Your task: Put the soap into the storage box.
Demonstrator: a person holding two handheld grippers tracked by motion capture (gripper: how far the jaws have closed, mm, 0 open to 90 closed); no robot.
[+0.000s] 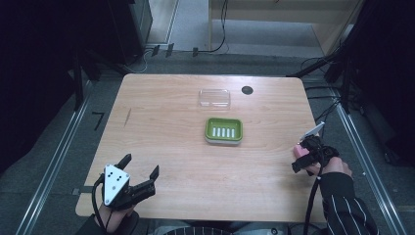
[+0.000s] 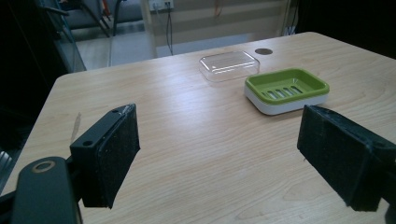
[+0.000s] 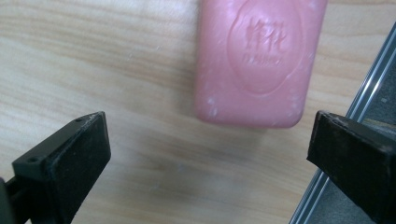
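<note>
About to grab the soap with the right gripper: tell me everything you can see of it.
The soap is a pink rounded-rectangular bar, matte and waxy-looking, with an oval stamp of raised characters on its top face and a few pale specks. It lies flat on the table near its right edge, stamp up. The right gripper is open just short of it, jaws wide to either side, not touching. In the high view the bar is mostly hidden behind that gripper.

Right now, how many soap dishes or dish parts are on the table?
2. The green soap dish sits at mid-table; the clear plastic lid lies apart, just beyond it toward the far edge. None seem hidden.
</note>
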